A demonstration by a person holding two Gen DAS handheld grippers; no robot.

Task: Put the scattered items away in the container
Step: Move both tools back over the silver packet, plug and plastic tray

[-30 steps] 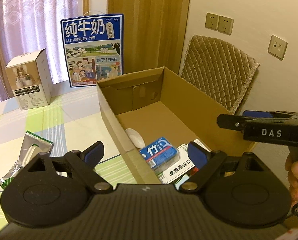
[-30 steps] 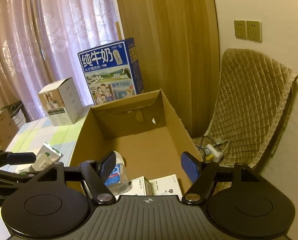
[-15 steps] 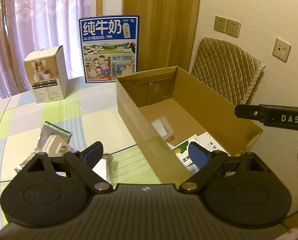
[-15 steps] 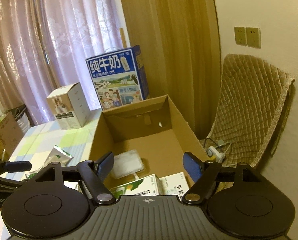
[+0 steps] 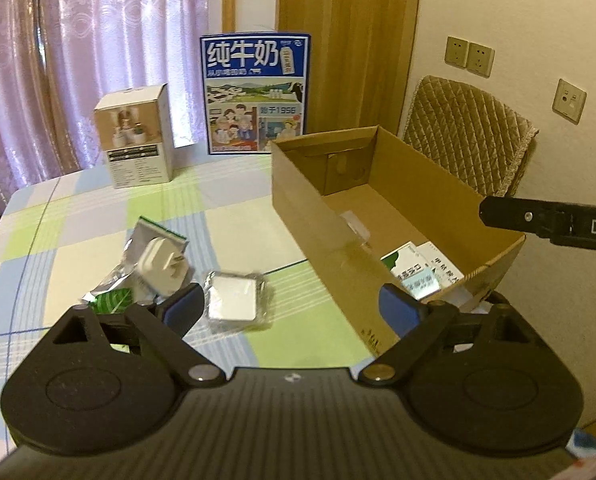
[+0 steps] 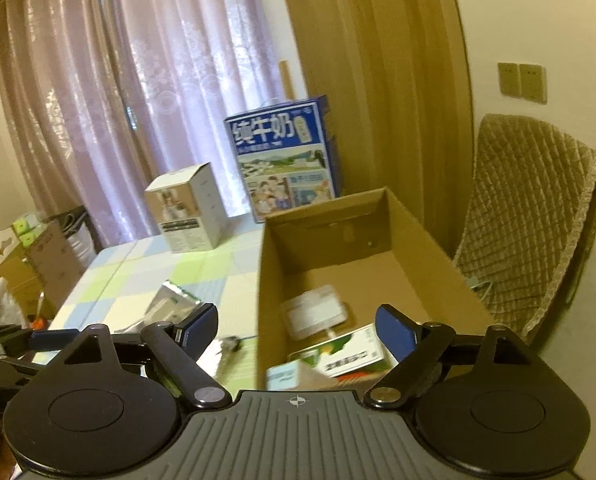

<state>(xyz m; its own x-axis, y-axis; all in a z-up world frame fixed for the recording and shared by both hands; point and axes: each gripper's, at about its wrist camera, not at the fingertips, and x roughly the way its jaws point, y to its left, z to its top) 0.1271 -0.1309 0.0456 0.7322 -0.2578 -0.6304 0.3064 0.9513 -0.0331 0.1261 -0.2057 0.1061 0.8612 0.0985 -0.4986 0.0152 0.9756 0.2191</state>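
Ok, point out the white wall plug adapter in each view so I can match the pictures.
Left wrist view: the white plug adapter lies lower left on the silver foil packet, just above the left gripper's left finger.
Right wrist view: blurred, on the same packet at left of centre, left of the box.
Shared landmark: the open cardboard box, right of it in both views.

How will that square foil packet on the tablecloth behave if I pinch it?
The square foil packet lies flat and looks thin, so it is probably light. Its shiny wrapper may slip between the pads. Its crinkled edges suggest that the rim will flex, though the flat middle may hold something stiffer.
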